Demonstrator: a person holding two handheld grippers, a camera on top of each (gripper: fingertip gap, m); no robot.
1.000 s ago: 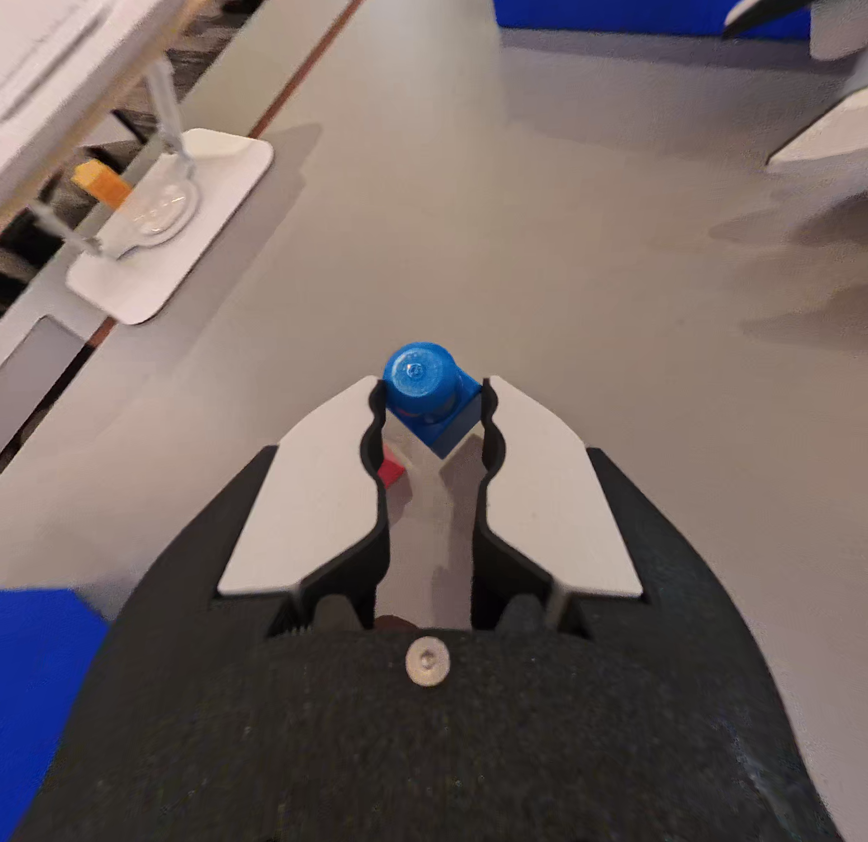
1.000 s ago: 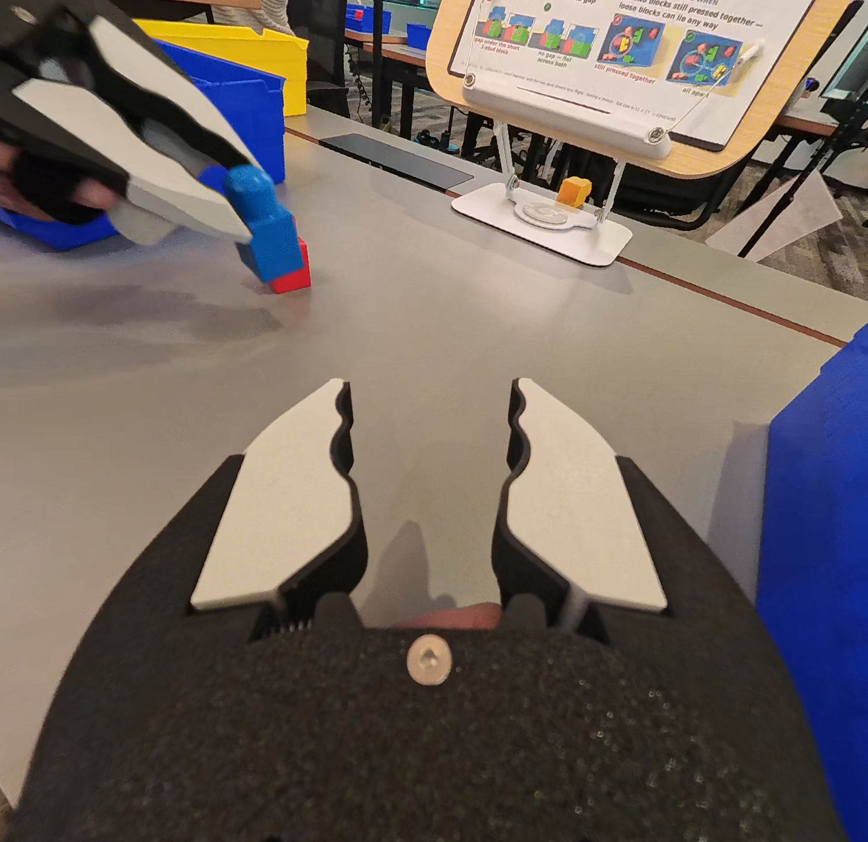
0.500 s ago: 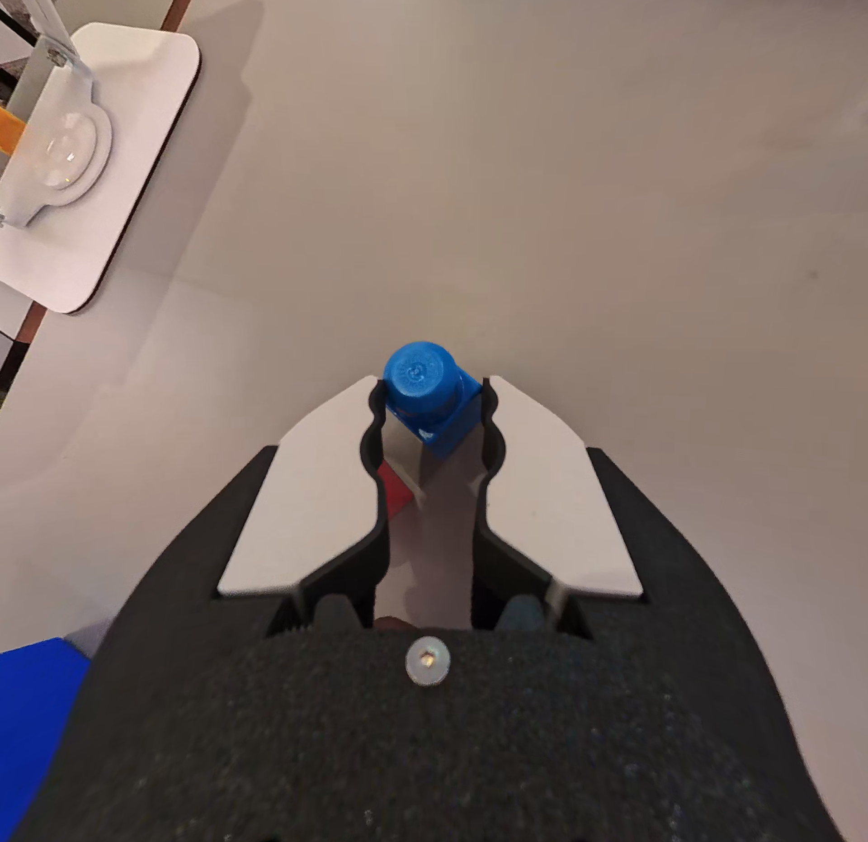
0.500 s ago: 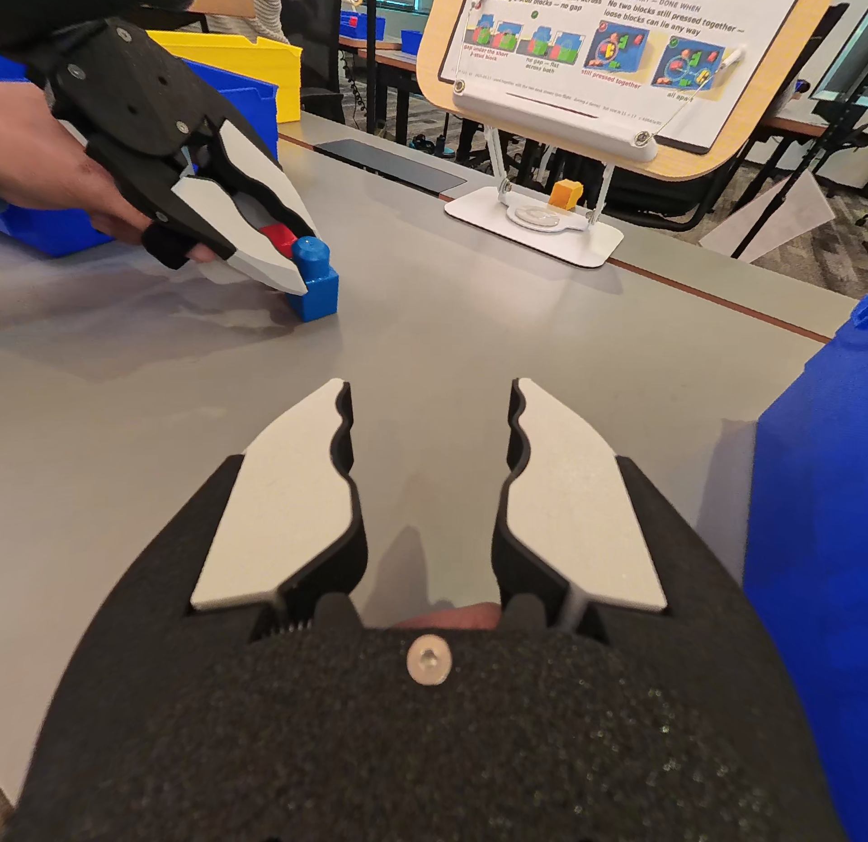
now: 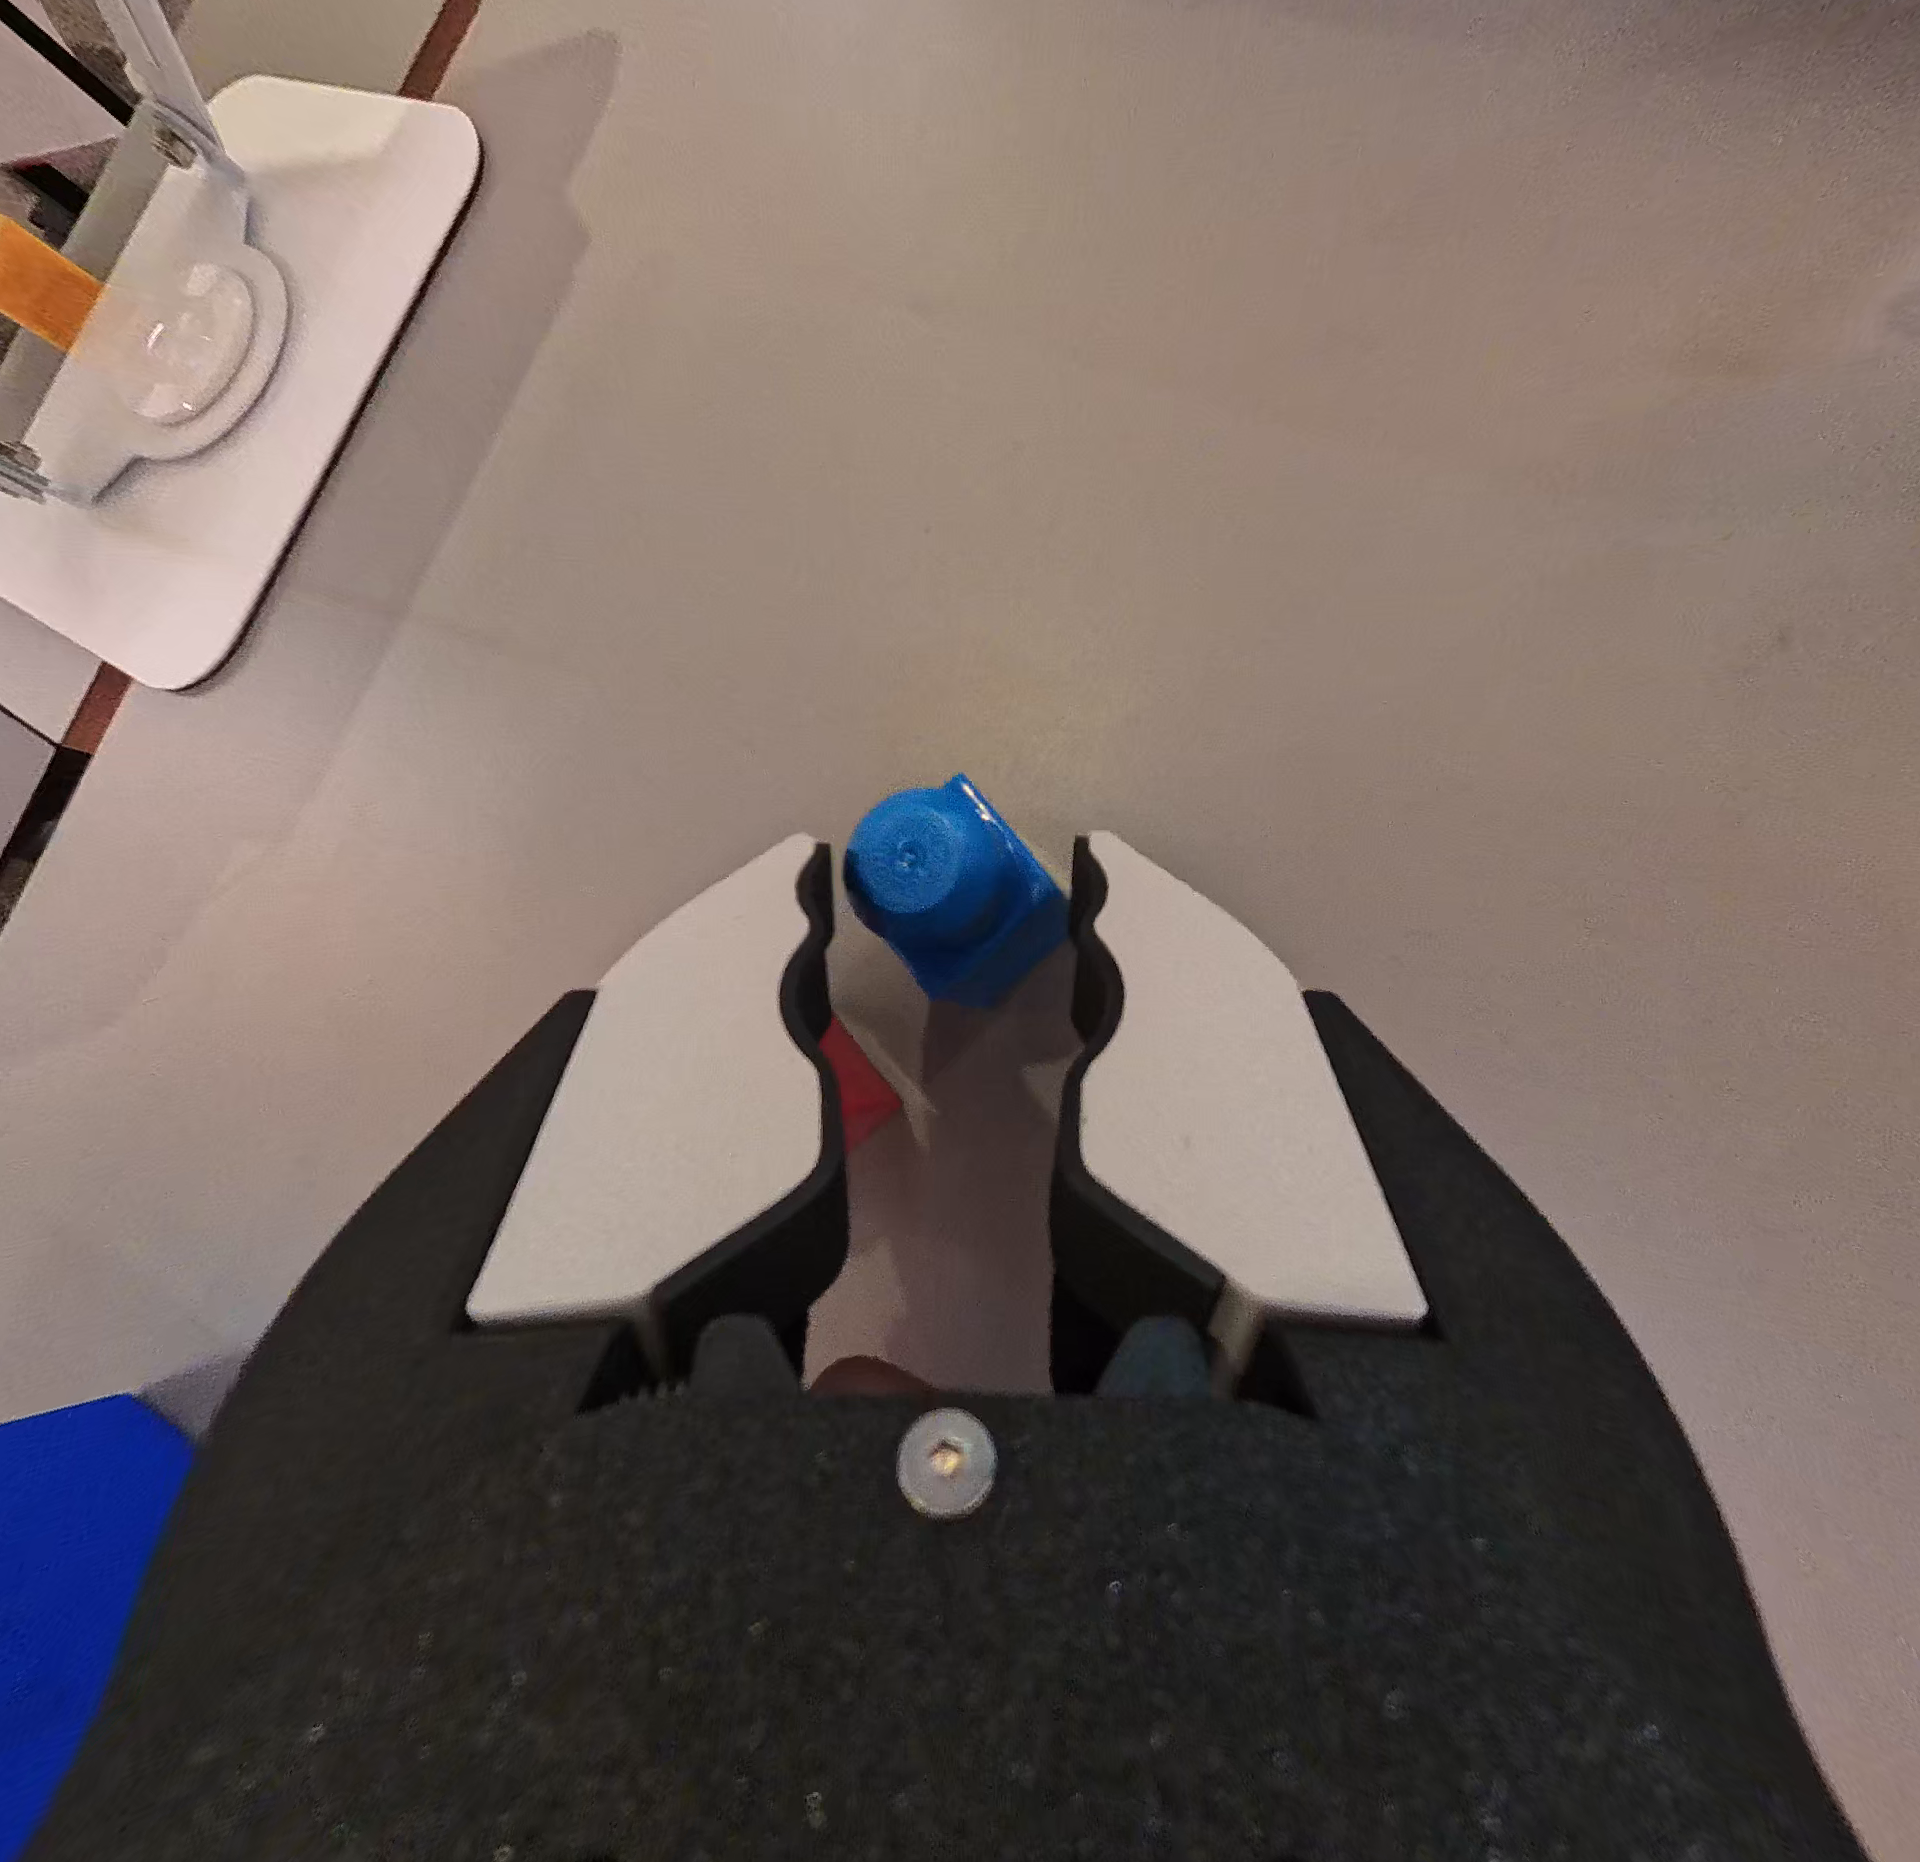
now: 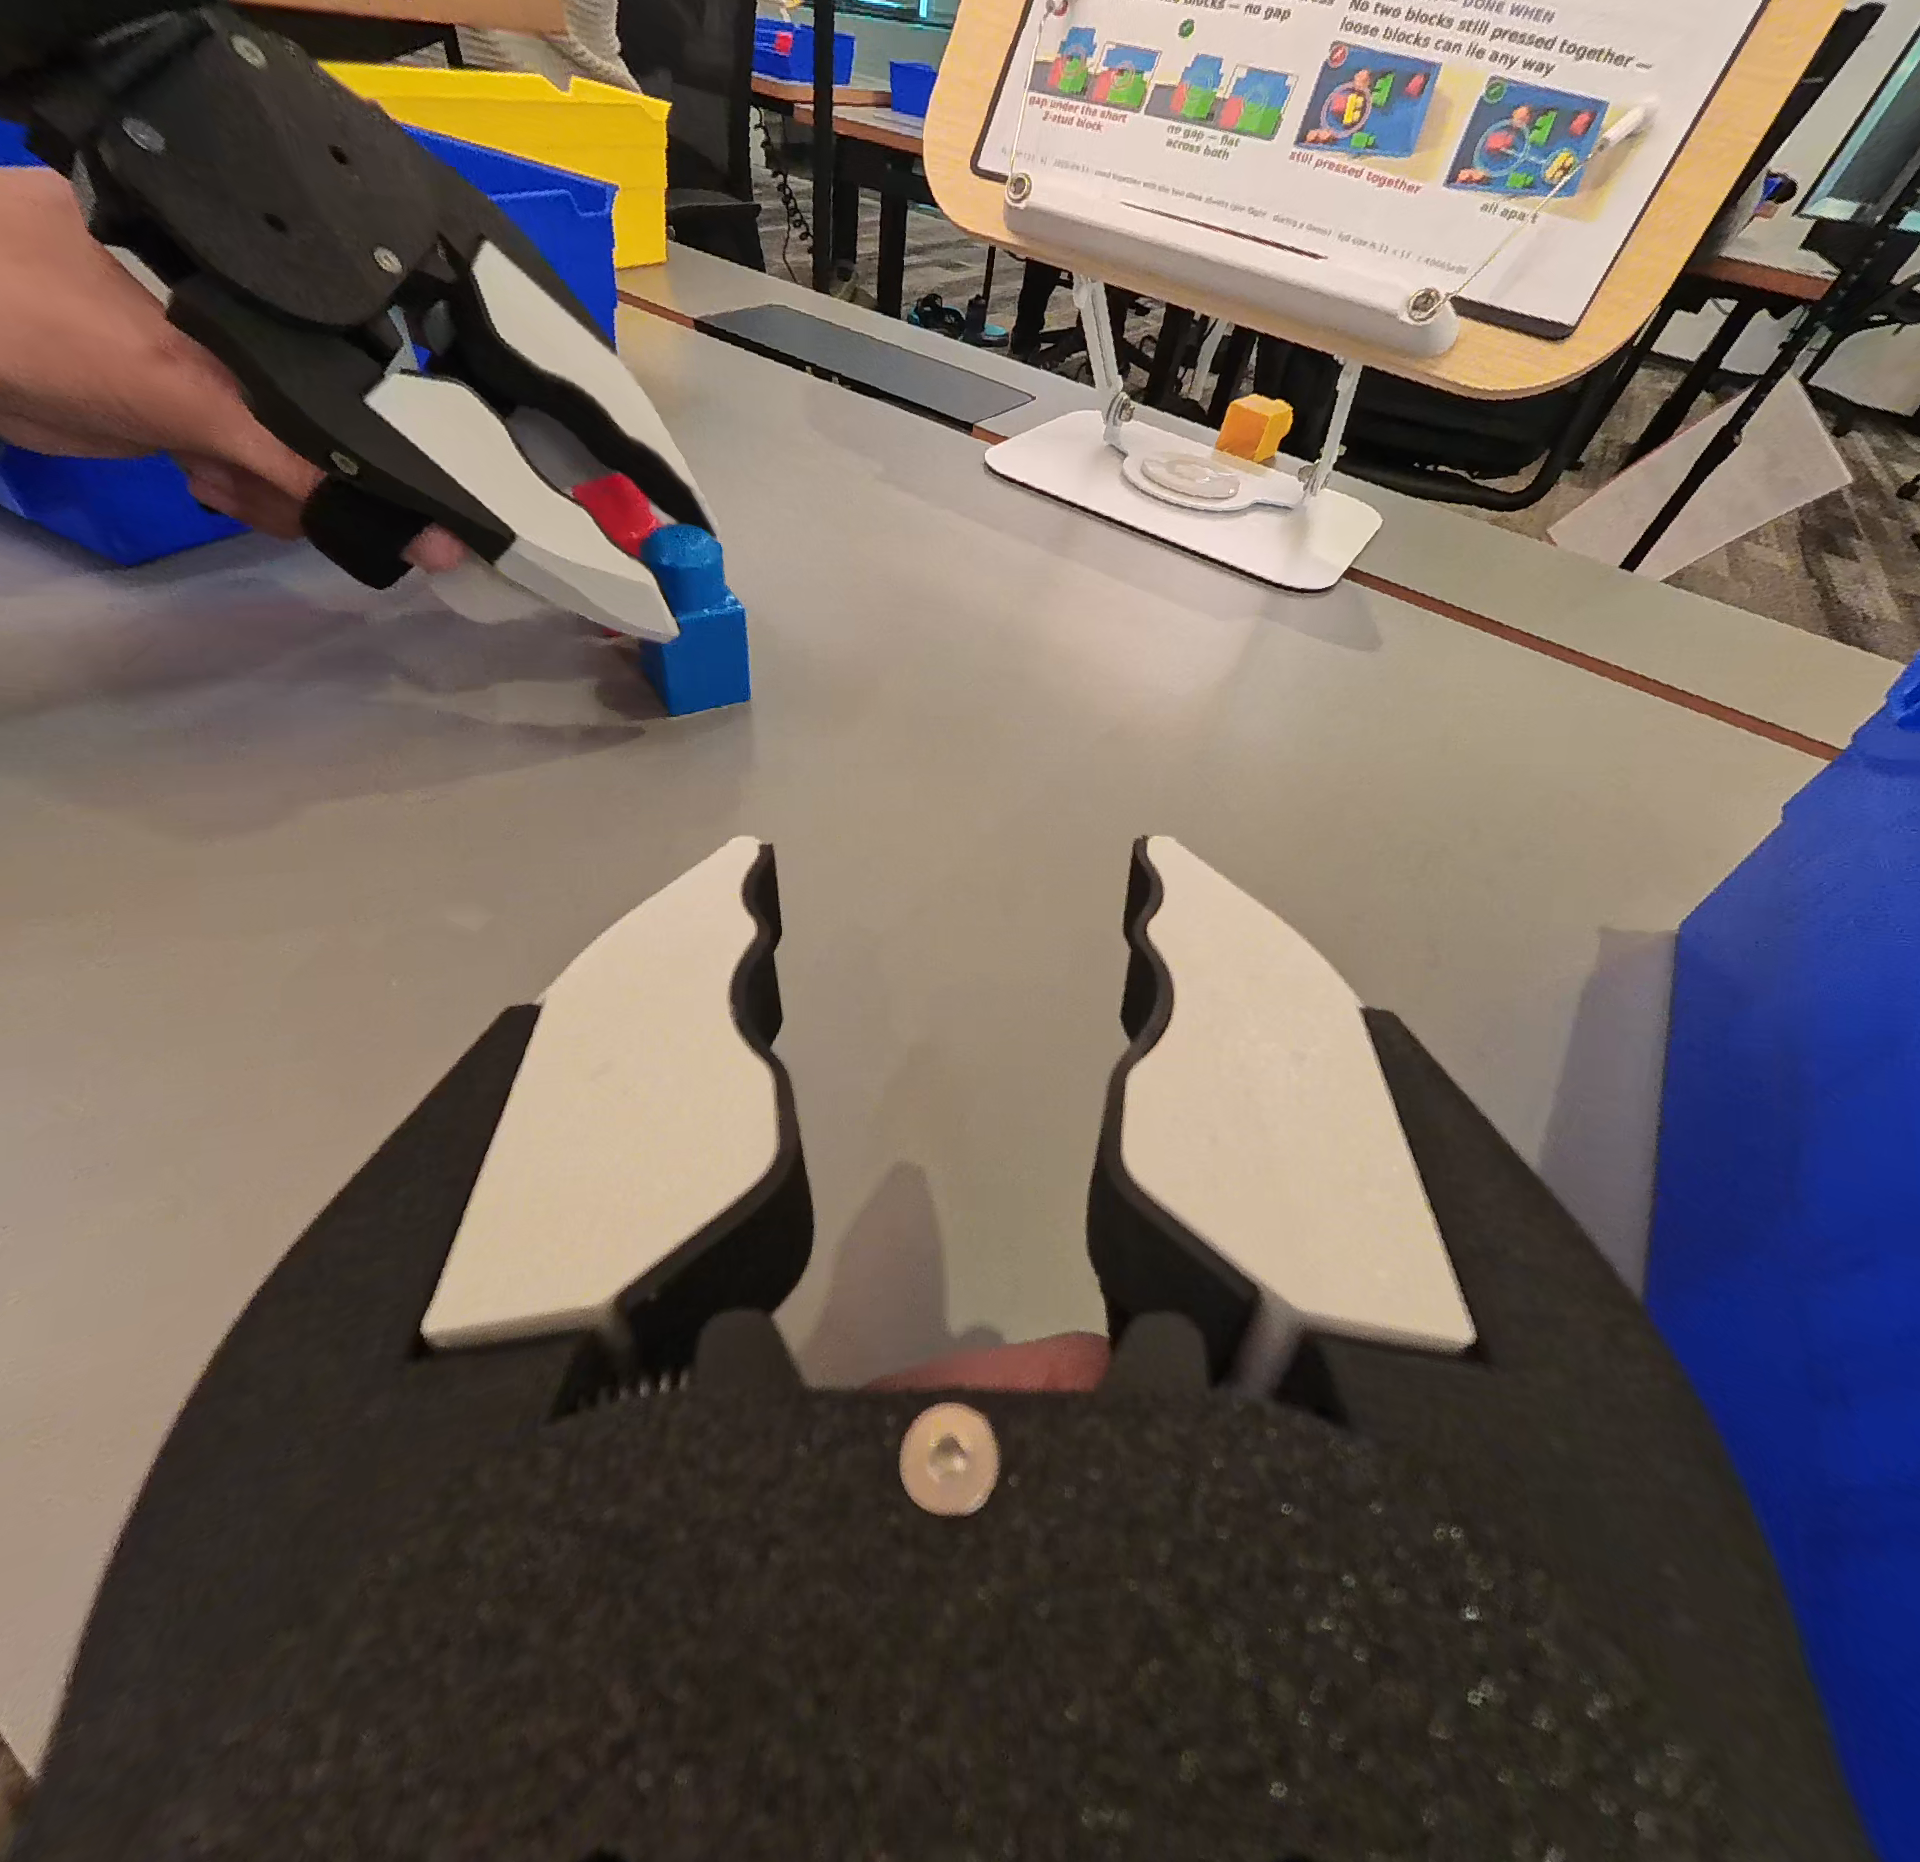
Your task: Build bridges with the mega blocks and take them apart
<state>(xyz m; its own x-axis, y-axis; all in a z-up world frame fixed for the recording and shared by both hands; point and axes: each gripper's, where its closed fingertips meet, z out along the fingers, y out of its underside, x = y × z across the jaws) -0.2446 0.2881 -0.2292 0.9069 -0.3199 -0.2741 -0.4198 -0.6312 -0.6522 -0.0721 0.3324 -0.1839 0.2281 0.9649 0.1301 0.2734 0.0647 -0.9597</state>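
Item: small blue one-stud plastic mega block [image 6: 698, 636], standing on the grey table [image 6: 1039, 773], far left, a red plastic block [image 6: 615, 508] just behind it. I judge it light, rigid, slick; grip the flat sides. My left gripper [image 5: 948, 893] straddles it, seemingly released. Right gripper [image 6: 951, 903] gapes, empty.

printed instruction sheet [image 6: 1340, 77] on wooden stand (headings, coloured captions)
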